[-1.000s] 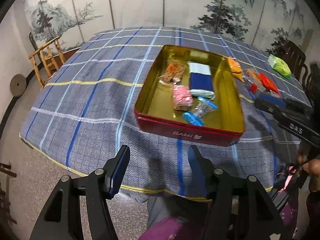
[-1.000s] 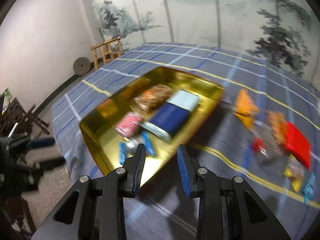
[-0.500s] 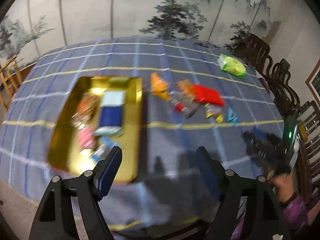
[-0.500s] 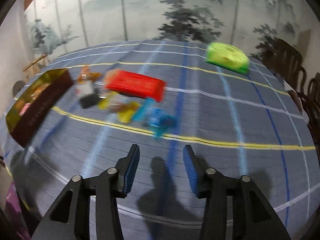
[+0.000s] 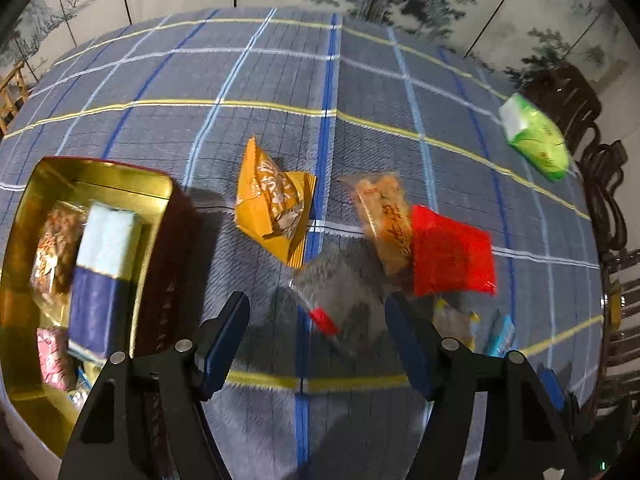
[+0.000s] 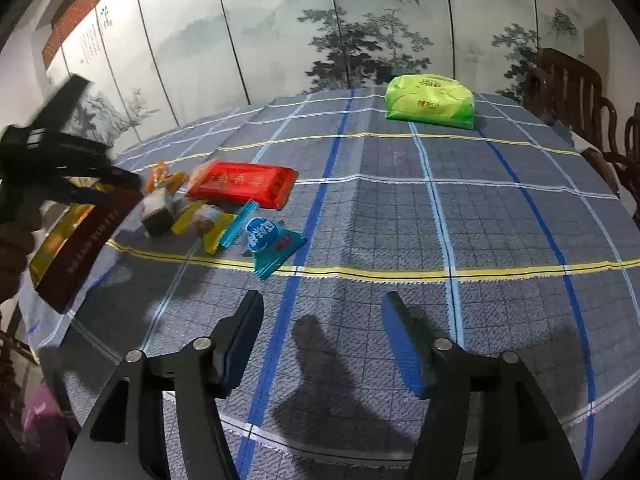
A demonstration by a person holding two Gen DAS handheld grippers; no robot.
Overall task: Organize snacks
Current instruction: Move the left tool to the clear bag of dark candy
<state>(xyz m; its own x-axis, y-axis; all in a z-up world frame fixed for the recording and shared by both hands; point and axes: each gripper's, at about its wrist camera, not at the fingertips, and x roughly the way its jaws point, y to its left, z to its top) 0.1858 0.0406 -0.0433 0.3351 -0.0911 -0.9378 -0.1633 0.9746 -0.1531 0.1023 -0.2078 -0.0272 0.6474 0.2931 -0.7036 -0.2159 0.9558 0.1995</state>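
A gold tin (image 5: 100,168) with red sides holds several snacks at the left. To its right, loose on the checked cloth, lie a yellow packet (image 5: 272,204), a clear packet of orange snack (image 5: 384,216), a red packet (image 5: 452,256) and a clear grey packet (image 5: 340,300). My left gripper (image 5: 318,312) hangs over the grey packet. Its jaws are closing and the pads touch nothing. My right gripper (image 6: 323,308) points at bare cloth short of a blue packet (image 6: 272,244), jaws opening with nothing between them. The red packet (image 6: 244,184) lies beyond.
A green pack (image 6: 430,102) lies alone at the far side of the table. Dark wooden chairs (image 6: 568,88) stand at the right edge. A painted folding screen (image 6: 360,20) closes the back. Small yellow and blue packets (image 5: 500,332) sit partly behind my left gripper's right finger.
Both grippers swung from the tin to the right, toward the loose packets. The right jaws went from nearly shut to wide apart. The left gripper came down closer over the packets.
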